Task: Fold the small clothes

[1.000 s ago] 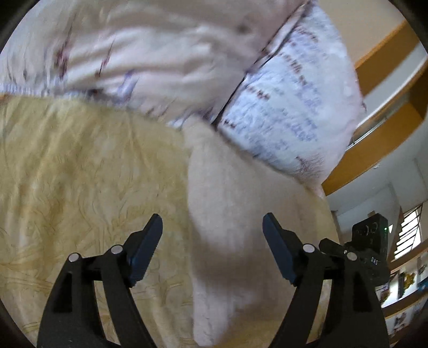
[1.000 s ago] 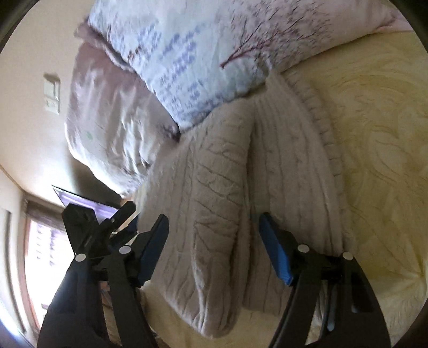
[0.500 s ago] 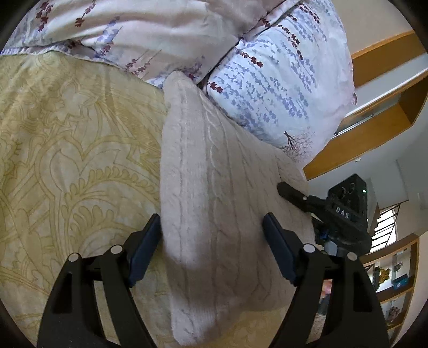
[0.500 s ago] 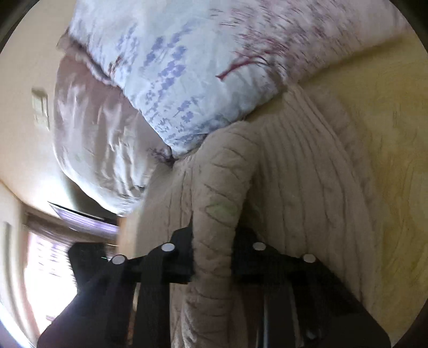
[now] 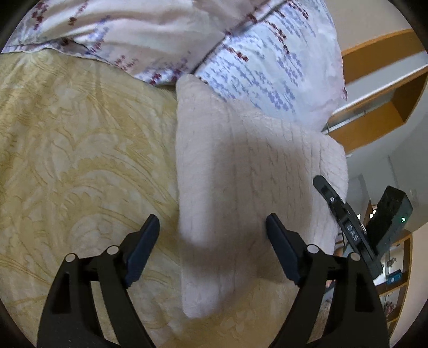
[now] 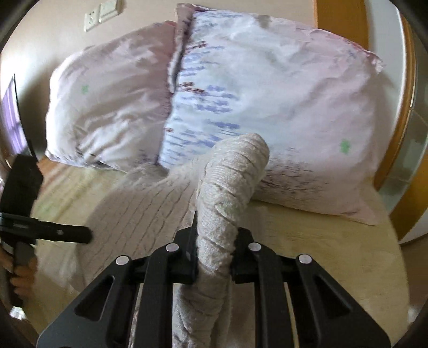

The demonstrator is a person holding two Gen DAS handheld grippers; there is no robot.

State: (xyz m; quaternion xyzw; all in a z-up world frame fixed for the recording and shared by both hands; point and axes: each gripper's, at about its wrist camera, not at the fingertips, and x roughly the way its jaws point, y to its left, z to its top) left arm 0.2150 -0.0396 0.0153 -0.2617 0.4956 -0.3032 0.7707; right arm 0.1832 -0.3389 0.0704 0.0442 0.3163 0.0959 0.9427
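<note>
At far left, our left gripper (image 5: 211, 241) is spread wide, fingers empty. The cream knit garment (image 5: 240, 187) lies between and ahead of them on the yellow bedspread (image 5: 80, 160). Two floral pillows (image 5: 267, 67) block the far end. To its right, our right gripper (image 6: 215, 257) is clamped on a raised fold of the garment. Only the right wrist view shows the wall sockets (image 6: 100, 13); only the left shows the wooden shelving (image 5: 379, 88).

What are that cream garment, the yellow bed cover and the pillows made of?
Garment: looks like soft cable-knit wool or acrylic, ribbed and fuzzy. Bed cover: woven fabric with a raised leafy pattern, slightly shiny. Pillows: thin, smooth printed cloth, probably cotton, finely creased.
</note>
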